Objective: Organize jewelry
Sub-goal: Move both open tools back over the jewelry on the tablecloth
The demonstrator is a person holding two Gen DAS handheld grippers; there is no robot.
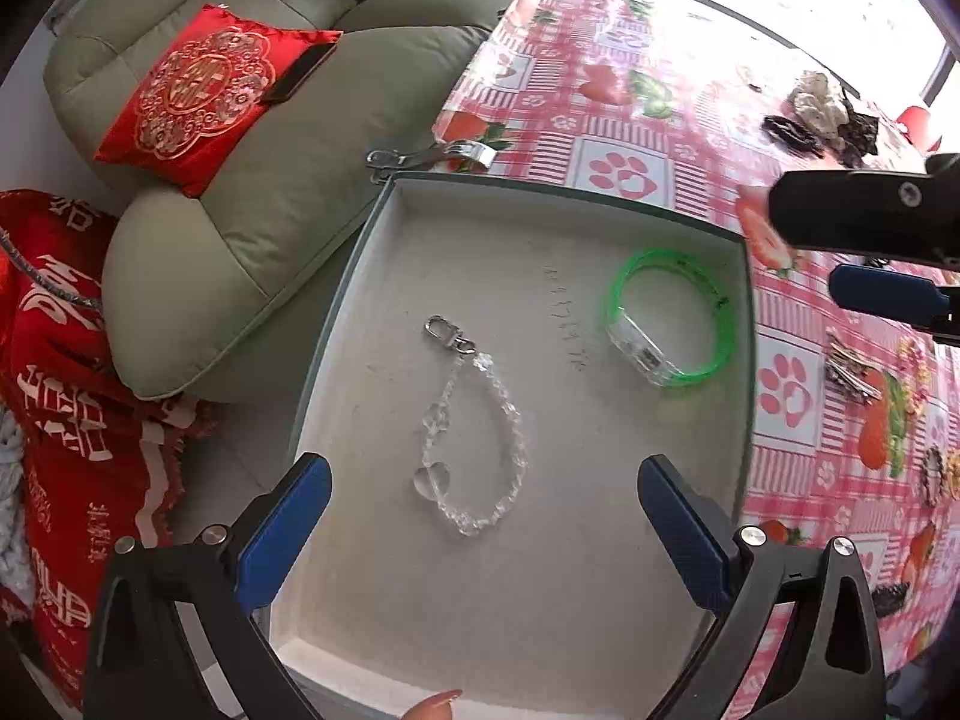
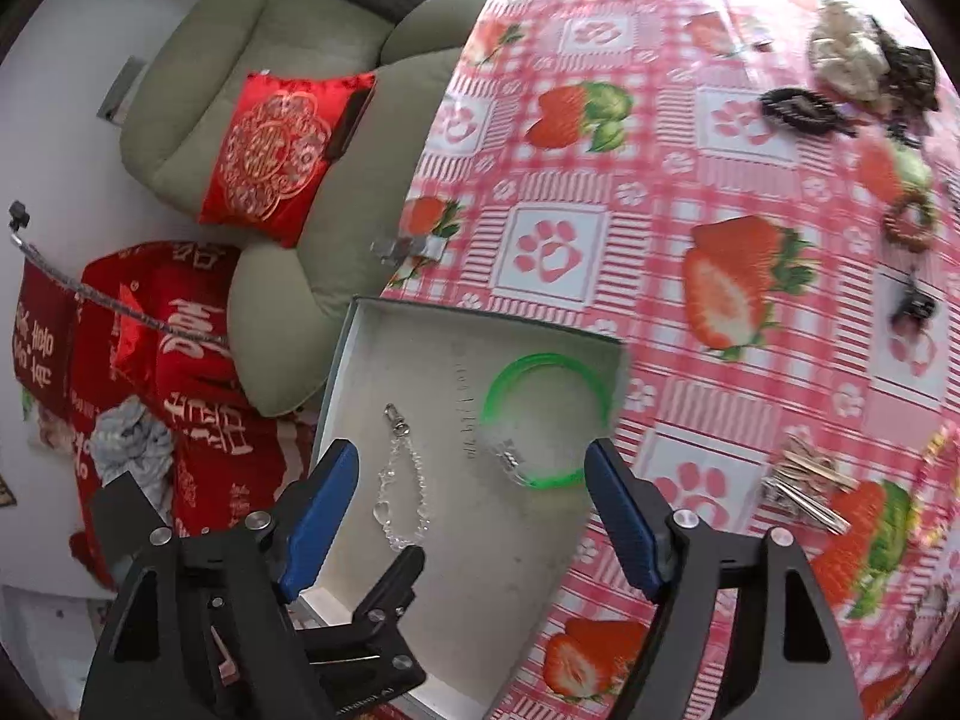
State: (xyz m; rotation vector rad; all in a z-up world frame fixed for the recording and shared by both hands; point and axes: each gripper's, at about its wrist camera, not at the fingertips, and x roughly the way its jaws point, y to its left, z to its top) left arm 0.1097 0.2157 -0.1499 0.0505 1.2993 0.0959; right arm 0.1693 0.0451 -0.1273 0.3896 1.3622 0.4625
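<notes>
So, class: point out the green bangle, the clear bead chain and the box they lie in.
green bangle [image 1: 720, 306]: left wrist view, right side of the green band.
clear bead chain [image 1: 517, 456]: left wrist view, beads on the right strand.
box [image 1: 384, 234]: left wrist view, inner left wall.

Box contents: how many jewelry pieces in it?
2. Clear bead chain near the box's middle; green bangle by its far right corner. None look hidden.
</notes>
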